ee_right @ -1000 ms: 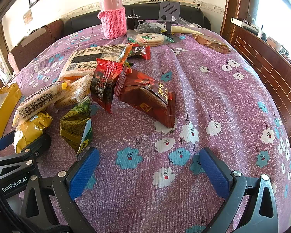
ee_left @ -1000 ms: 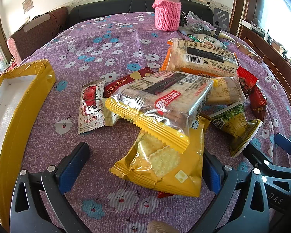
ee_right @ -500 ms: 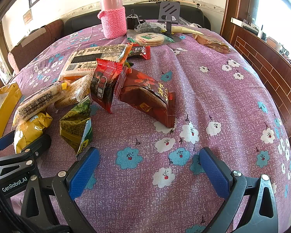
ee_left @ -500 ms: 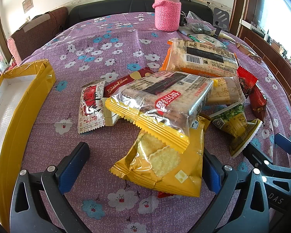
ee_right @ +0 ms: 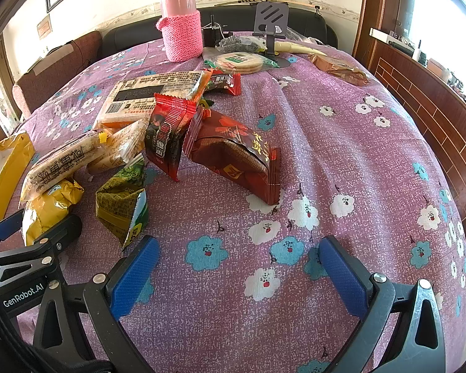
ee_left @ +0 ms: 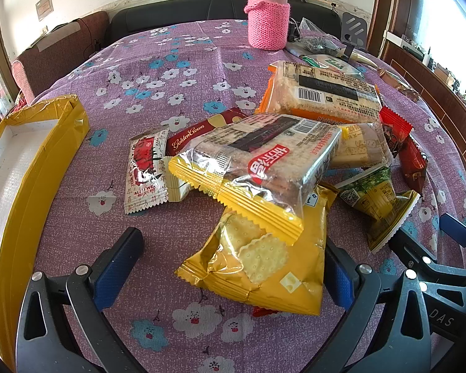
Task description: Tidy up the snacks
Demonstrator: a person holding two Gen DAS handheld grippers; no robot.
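Observation:
A heap of snack packets lies on the purple flowered tablecloth (ee_left: 158, 71). My left gripper (ee_left: 230, 258) is open and low over the cloth, its fingers on either side of a yellow cracker bag (ee_left: 264, 264). A yellow-and-silver biscuit pack (ee_left: 258, 164) lies on top of that bag. A white-and-red sachet (ee_left: 144, 171) and a dark red bar (ee_left: 202, 130) lie to the left. My right gripper (ee_right: 237, 265) is open and empty over bare cloth, in front of a dark red packet (ee_right: 236, 155) and a green packet (ee_right: 121, 202).
A yellow-edged box (ee_left: 18, 168) stands at the left. A pink flask in a knitted sleeve (ee_left: 267, 15) stands at the back, with a phone stand (ee_right: 271, 21) and round crackers (ee_right: 240, 62) near it. A sofa and wooden panelling surround the table.

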